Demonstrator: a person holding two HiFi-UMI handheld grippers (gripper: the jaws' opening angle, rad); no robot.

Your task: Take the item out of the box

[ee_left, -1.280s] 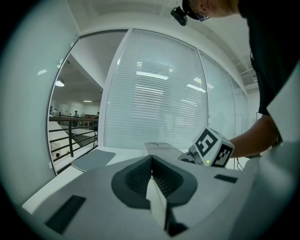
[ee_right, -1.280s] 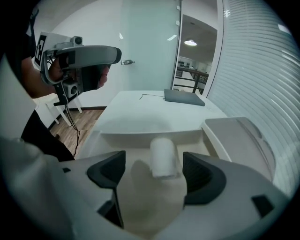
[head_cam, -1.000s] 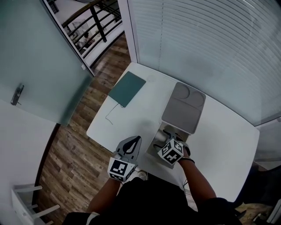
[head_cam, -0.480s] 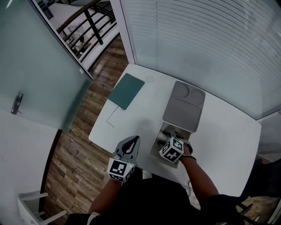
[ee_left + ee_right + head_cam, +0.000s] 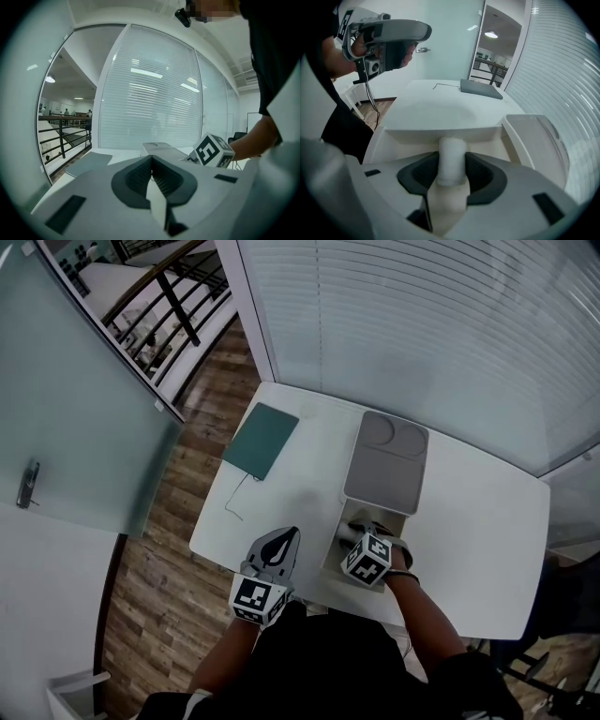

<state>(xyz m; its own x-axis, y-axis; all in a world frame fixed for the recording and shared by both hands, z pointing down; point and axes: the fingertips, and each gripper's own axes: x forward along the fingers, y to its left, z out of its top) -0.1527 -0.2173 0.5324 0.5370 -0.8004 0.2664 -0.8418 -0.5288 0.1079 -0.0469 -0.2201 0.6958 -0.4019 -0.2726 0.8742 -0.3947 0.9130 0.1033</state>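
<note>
Box (image 5: 440, 135) walls narrow the way; table (image 5: 300, 493) beside seems open.

The box (image 5: 334, 547) is pale grey and rectangular, open at the near edge of the white bench (image 5: 469, 521), its lid (image 5: 384, 460) folded back flat behind it. Inside sits the item (image 5: 451, 157), a white cylinder near the box's middle.

In the lower centre of the head view the right gripper (image 5: 361, 540), its jaws having just been closing on the white roll (image 5: 451, 159), hides that roll and much of the inside of the box (image 5: 335, 549). In the right gripper view the roll's lower end vanishes between the jaws.
</note>
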